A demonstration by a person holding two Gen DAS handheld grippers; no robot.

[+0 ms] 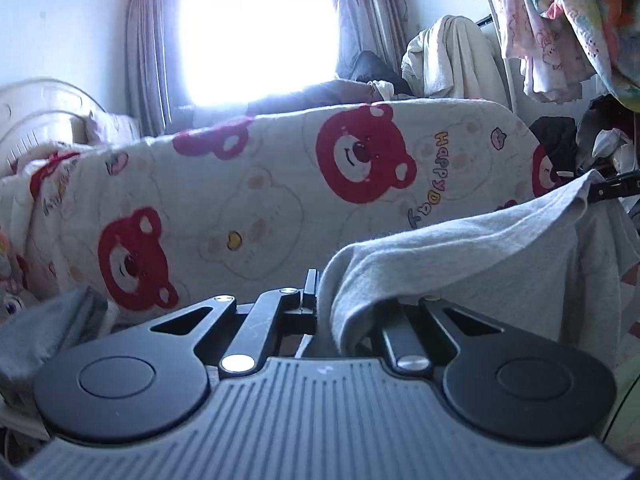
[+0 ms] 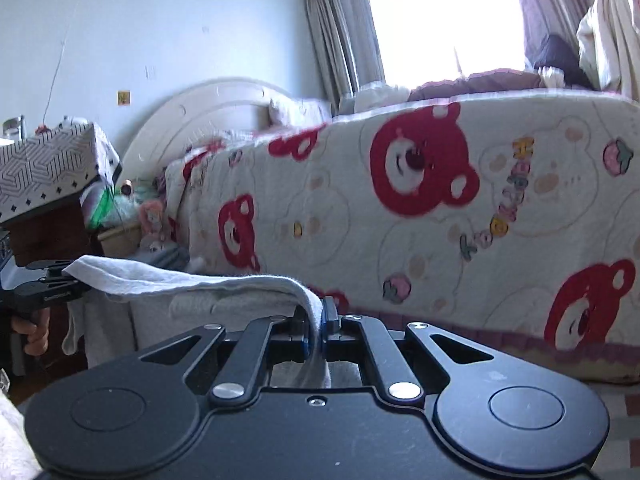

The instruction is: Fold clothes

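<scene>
Grey-white knit garment (image 2: 192, 284) hangs stretched btwn both tools, above the floor and in front of the bed's side.

R tool (image 2: 319, 320): jaws together, clamped on one edge of the garment; cloth runs from the jaws out toward 10 o'clock in the R wrist view, sagging a bit, w/ a lower layer drooping beneath.

L tool (image 1: 320, 304): seen in its own view w/ the garment draped over its R finger and linkage, so the far finger is hidden. From the R wrist view the same tool shows at 9 o'clock, pinched on the far corner of the cloth, a hand (image 2: 34, 334) on its grip below. In the L wrist view the garment climbs toward 2 o'clock, where the R tool's black tip bites its corner.

Behind: bed sheet (image 1: 260, 200) w/ red bear print covering the mattress side, curved cream headboard (image 2: 216, 116), bright window (image 1: 256, 36) w/ grey curtains (image 1: 146, 56). Patterned box (image 2: 44, 168) at 9 o'clock in the R view. Clothes hanging (image 1: 560, 24) at 1 o'clock in the L view.
</scene>
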